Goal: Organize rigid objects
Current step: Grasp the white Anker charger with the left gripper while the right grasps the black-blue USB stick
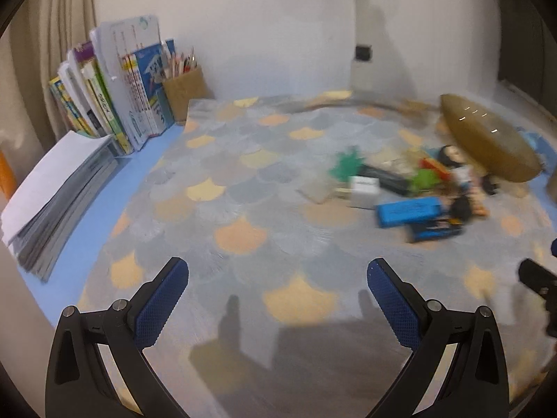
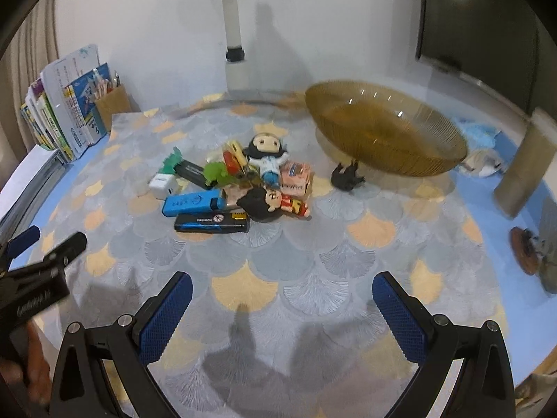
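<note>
Right wrist view: both tongs (image 2: 282,317) (image 1: 277,301) released and empty, short of heaped small rigid plastic toys and lighters (image 2: 231,191); light, slippery, best pinched across flat sides.

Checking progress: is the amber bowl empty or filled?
Empty. The right wrist view shows the bowl with a bare bottom; the toys lie in a pile beside it.

A heap of small rigid objects (image 2: 236,188) lies on a scallop-patterned mat: a blue rectangular case (image 2: 195,202) beside a black-and-blue lighter (image 2: 212,224), two big-headed figurines (image 2: 266,155), a white block (image 2: 162,183). A small black figure (image 2: 346,176) lies apart, beside an empty amber glass bowl (image 2: 386,127).
</note>
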A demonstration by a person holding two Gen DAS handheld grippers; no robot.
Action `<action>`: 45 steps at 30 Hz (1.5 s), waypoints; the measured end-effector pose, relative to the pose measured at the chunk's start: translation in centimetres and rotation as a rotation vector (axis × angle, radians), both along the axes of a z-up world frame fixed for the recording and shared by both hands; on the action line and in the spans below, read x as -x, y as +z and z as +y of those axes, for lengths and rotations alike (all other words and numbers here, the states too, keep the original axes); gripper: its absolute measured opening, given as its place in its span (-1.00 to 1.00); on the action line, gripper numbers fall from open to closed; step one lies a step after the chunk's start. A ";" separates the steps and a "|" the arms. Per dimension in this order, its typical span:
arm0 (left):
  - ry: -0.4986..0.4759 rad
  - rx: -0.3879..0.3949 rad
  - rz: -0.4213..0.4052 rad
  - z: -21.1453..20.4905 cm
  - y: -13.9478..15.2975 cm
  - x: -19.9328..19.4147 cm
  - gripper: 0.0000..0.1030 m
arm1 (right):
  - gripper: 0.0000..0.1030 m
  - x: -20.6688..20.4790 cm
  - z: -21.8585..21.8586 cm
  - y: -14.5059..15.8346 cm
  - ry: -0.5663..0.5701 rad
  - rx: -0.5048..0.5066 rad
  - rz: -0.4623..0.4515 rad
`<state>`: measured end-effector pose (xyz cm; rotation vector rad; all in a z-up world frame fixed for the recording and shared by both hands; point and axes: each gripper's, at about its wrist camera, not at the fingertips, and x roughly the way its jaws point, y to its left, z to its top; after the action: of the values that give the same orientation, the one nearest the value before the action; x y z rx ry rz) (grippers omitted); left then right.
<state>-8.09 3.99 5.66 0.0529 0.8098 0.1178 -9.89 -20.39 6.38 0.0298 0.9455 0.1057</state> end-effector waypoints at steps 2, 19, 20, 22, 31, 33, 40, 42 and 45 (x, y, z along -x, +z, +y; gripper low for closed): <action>-0.064 0.044 0.045 0.6 -0.5 -2.2 0.98 | 0.81 -1.4 0.2 -0.8 0.041 -0.077 0.053; -0.332 0.240 0.238 -4.2 -3.7 -13.0 -0.12 | 0.24 -9.8 5.5 -4.8 0.308 -0.064 0.138; -0.339 0.240 0.224 -4.0 -3.6 -12.8 -0.16 | 0.17 -9.8 5.8 -4.9 0.319 -0.075 0.136; -0.362 0.257 0.227 -3.4 -3.6 -12.3 -0.16 | 0.09 -9.6 6.5 -5.1 0.354 -0.099 0.122; -0.551 0.256 0.236 1.1 -3.3 -8.0 -0.12 | -0.07 -4.5 10.6 -4.0 0.631 -0.177 0.156; -0.580 0.246 0.239 2.0 -3.4 -7.0 0.03 | -0.07 -4.2 10.6 -3.9 0.623 -0.124 0.147; -0.541 0.299 0.231 3.8 -3.3 -6.9 0.20 | -0.01 -6.2 12.6 -4.3 0.655 -0.053 0.141; -0.528 0.319 0.230 3.8 -3.3 -7.2 0.20 | 0.05 -6.2 13.2 -4.3 0.676 0.001 0.109; -0.529 0.335 0.237 3.2 -3.3 -7.8 0.20 | 0.13 -6.5 14.3 -4.4 0.728 0.036 0.093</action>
<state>-0.32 7.23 2.34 -0.0374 1.0176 -0.5325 -3.37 -6.08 1.99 -0.3486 1.0142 0.7648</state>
